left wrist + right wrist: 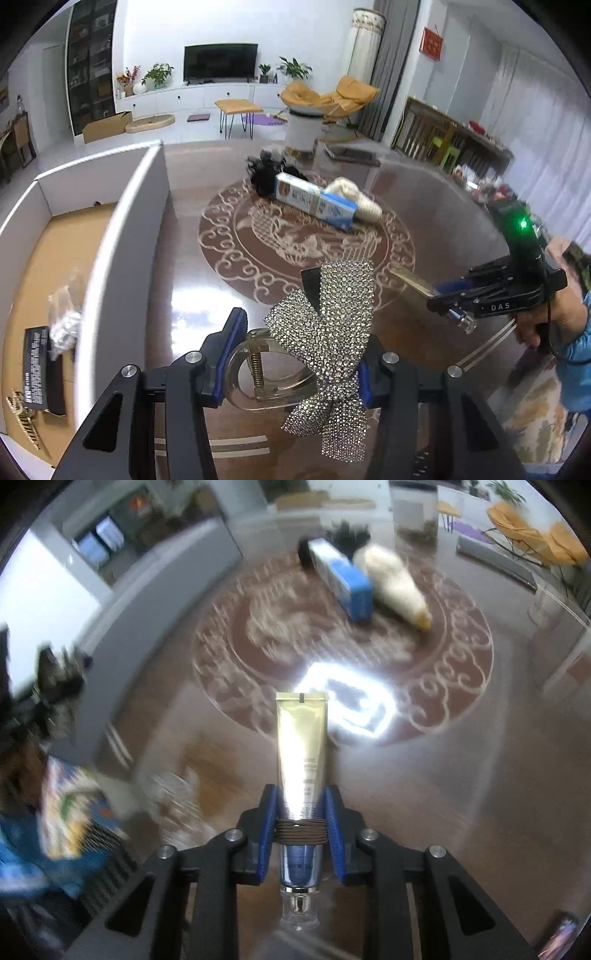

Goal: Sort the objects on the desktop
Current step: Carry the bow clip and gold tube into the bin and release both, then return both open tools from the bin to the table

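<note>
Both grippers hold small items above the glossy brown table (424, 206).

The right gripper (302, 808) pinches a gold-and-blue cosmetic tube (301, 746), wrapped with a brown band; its long axis runs along the fingers, crimped end forward, clear cap toward the camera; the left gripper (297, 354) pinches a rhinestone bow hair clip (328, 332), its lower tails cut off; the right view is blurred, so the pale bundle (395, 583) beside the blue box (343, 579) near the table's centre is perhaps paper cups.
</note>
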`<state>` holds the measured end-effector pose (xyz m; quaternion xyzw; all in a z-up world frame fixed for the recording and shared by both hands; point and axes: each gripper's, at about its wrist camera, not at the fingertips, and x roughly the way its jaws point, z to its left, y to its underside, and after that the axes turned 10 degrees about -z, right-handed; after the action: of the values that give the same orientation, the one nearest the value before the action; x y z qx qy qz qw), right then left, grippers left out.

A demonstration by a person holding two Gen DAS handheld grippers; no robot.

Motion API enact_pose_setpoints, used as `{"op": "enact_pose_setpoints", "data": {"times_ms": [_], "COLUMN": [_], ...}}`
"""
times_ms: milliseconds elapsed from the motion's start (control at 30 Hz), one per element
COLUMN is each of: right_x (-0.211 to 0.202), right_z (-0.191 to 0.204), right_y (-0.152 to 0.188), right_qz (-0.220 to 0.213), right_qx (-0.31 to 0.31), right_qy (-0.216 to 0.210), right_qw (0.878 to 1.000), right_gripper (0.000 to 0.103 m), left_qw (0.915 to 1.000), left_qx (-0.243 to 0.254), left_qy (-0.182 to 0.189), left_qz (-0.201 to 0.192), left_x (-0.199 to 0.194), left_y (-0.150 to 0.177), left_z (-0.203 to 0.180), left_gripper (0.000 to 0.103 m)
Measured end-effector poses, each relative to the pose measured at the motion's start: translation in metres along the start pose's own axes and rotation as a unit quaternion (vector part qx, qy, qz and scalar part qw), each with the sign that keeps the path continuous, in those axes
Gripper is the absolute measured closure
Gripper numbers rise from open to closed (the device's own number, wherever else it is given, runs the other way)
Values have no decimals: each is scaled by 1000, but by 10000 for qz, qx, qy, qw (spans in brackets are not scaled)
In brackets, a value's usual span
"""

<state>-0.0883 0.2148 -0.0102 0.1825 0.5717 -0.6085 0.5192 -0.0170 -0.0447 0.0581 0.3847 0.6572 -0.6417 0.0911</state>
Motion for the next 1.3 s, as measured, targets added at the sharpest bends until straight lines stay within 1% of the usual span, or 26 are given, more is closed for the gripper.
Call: {"op": "enact_pose_setpoints", "data": {"times_ms": [67, 100, 133, 233, 267, 333, 433, 467, 567, 700, 800, 833, 900, 933, 967, 1000, 1033, 1067, 1133, 1200, 1233, 1300], "right_x": [-16, -24, -30, -40, -39, -30, -7, 8, 42, 100, 137, 143, 157, 163, 163, 161, 157, 150, 135, 109, 98, 84], "right_z": [17, 33, 47, 104, 132, 176, 237, 265, 316, 367, 390, 393, 400, 400, 398, 396, 395, 394, 388, 375, 364, 337], "right_y": [-16, -28, -35, -72, -89, -111, -134, -141, -142, -120, -99, -95, -83, -80, -78, -79, -80, -81, -85, -85, -86, -90], "right_qz": [-274, -437, -538, -941, -1096, -1256, -1297, -1221, -963, -338, 110, 202, 438, 496, 487, 435, 358, 254, -19, -494, -715, -1075], "right_qx": [-15, -114, -189, -501, -613, -737, -918, -1011, -1187, -1487, -1739, -1776, -1815, -1816, -1792, -1758, -1724, -1696, -1678, -1691, -1671, -1587], "right_qy": [-149, -255, -330, -771, -1011, -1385, -1781, -1965, -2247, -2337, -2306, -2311, -2268, -2121, -2097, -2194, -2257, -2280, -2250, -2191, -2098, -1879], "right_qw": [9995, 9987, 9978, 9913, 9869, 9796, 9711, 9676, 9624, 9603, 9573, 9564, 9559, 9589, 9600, 9587, 9582, 9585, 9598, 9597, 9607, 9633], "right_gripper": [77, 77, 77, 77, 76, 76, 76, 76, 76, 76, 76, 76, 75, 67, 53, 46, 34, 25, 18, 14, 11, 4], "left_qw": [9999, 9996, 9992, 9966, 9951, 9903, 9827, 9799, 9714, 9632, 9588, 9572, 9517, 9504, 9491, 9483, 9481, 9484, 9477, 9448, 9455, 9499], "left_qx": [-31, -54, -80, -259, -330, -496, -856, -939, -1066, -1068, -1047, -1027, -1028, -1054, -1115, -1188, -1219, -1205, -1065, -892, -780, -595], "left_qy": [-54, -126, -232, -668, -837, -1251, -1634, -1755, -2110, -2375, -2437, -2455, -2568, -2583, -2569, -2540, -2539, -2559, -2713, -2920, -2974, -2960], "left_qz": [-143, -229, -302, -407, -412, -355, -186, -109, 202, 664, 1014, 1135, 1333, 1374, 1442, 1488, 1478, 1434, 1304, 1187, 1074, 804], "left_x": [-17, -29, -41, -72, -79, -90, -97, -97, -91, -70, -50, -43, -34, -32, -29, -28, -28, -30, -35, -40, -44, -52], "left_y": [-6, -10, -13, -17, -17, -14, -5, -3, 5, 13, 22, 25, 30, 32, 32, 33, 33, 33, 29, 26, 24, 19], "left_z": [11, 20, 31, 76, 92, 130, 189, 206, 258, 303, 320, 324, 329, 331, 334, 335, 336, 335, 328, 317, 308, 287], "left_gripper": [53, 53, 53, 53, 53, 53, 53, 53, 53, 53, 53, 52, 52, 51, 48, 43, 31, 24, 22, 22, 22, 22]}}
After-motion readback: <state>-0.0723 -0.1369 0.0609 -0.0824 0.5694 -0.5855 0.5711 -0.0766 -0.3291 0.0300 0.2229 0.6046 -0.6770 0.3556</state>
